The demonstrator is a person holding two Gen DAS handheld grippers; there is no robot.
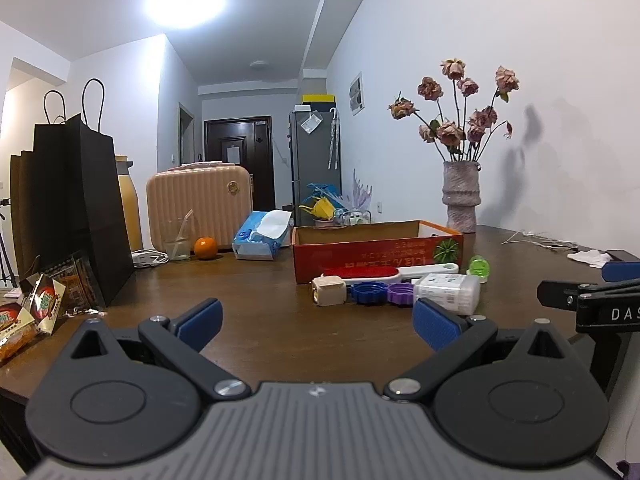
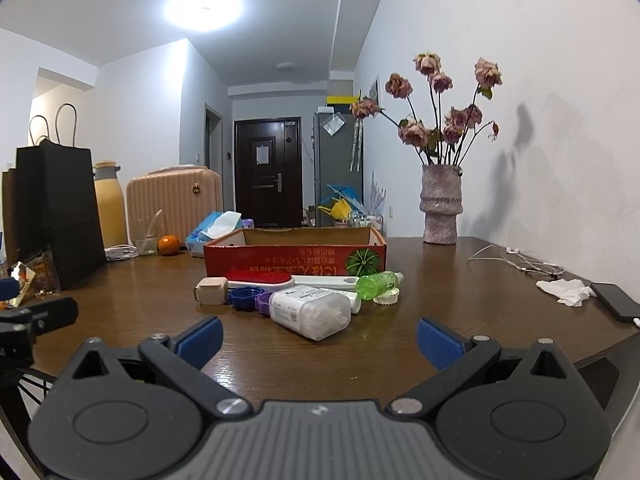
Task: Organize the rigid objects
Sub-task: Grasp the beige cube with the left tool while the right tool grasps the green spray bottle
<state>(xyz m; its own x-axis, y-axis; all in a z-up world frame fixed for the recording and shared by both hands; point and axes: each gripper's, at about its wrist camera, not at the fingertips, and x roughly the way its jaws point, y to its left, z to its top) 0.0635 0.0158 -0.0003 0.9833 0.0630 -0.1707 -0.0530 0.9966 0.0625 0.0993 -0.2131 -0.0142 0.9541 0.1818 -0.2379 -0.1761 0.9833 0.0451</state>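
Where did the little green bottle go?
In the right wrist view, the green bottle lies on its side on the table, just in front of the red box, right of the cotton swab box.

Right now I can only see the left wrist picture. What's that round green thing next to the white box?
Observer: It is a green bottle lying on its side. You see only one end of it.
Operator: What's inside the white box?
Observer: Cotton swabs. They show through the clear end of the white box.
Operator: Is the other hand-held gripper holding something?
Observer: No. The right hand-held gripper is open with nothing between its fingers.
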